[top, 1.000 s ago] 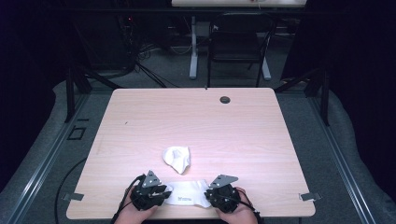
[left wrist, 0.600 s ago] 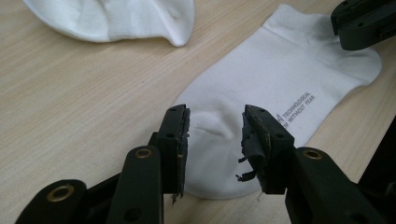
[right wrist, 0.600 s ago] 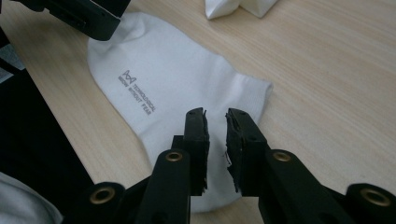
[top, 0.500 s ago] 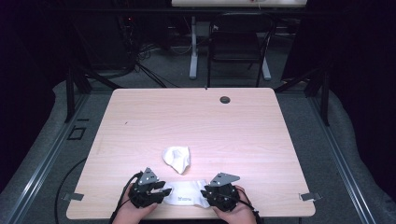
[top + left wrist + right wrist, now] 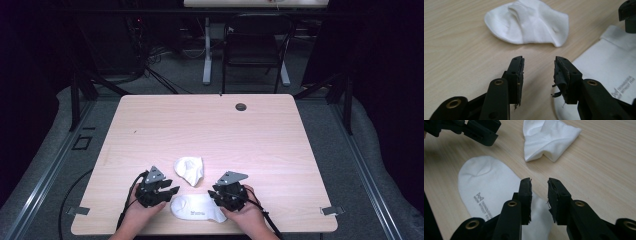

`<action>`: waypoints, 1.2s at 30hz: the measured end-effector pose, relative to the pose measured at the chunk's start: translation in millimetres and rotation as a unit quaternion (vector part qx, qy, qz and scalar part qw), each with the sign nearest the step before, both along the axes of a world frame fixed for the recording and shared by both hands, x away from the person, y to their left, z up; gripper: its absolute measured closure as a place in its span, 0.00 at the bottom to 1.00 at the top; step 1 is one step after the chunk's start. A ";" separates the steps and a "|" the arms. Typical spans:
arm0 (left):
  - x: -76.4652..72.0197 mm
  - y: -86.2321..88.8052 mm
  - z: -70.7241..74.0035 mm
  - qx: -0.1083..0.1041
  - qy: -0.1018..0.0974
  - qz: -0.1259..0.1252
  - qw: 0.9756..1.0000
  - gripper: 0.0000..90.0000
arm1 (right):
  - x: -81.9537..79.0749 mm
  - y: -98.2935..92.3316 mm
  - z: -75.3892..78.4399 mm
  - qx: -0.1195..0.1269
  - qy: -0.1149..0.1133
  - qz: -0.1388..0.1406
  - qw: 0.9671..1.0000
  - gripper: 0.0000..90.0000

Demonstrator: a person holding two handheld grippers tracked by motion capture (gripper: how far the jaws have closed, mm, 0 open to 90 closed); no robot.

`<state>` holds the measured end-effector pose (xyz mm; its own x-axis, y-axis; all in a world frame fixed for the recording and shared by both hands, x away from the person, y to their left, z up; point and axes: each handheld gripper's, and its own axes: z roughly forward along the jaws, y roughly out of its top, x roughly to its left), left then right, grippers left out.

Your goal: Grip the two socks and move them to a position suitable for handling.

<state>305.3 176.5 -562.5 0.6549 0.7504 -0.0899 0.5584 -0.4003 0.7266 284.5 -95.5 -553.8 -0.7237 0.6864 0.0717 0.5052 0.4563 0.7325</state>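
A flat sock (image 5: 197, 208) is flanked by the left gripper (image 5: 167, 192) and right gripper (image 5: 216, 192), jaws just opened, nothing gripped; a crumpled sock (image 5: 189, 169) lies beyond

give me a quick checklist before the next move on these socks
1. Left gripper open, nothing between the jaws, which have just been opening: ok
2. Right gripper open, nothing between the jaws, which have just been opening: ok
3. Flat sock laid out smooth between the grippers: ok
4. Crumpled sock smoothed out: not ok
5. Socks apart, not overlapping: ok
6. Table has bare room beyond the socks: ok
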 end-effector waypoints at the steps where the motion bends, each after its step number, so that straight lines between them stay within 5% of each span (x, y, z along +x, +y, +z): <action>1: 2.9 0.7 0.1 -0.003 0.002 0.004 1.000 0.65 | 2.3 3.2 -0.7 0.000 -0.002 0.000 1.000 0.81; 13: 44.8 -2.9 3.3 0.006 -0.007 0.043 0.999 0.68 | 20.5 16.0 -4.0 -0.011 0.000 -0.003 1.000 0.84; 21: 66.2 -6.3 -2.3 0.004 0.009 0.064 0.998 0.75 | 37.9 19.8 1.4 -0.009 -0.004 -0.013 1.000 0.87; 36: 60.0 -16.4 -7.0 0.016 0.026 0.039 0.999 0.97 | 34.8 29.7 1.7 -0.003 -0.003 0.004 1.000 0.86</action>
<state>365.3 160.1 -569.5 0.5898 0.8017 -0.0968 0.6252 -0.3775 0.6831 319.3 -65.8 -552.0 -0.7296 0.6810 0.0629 0.4969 0.4646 0.7330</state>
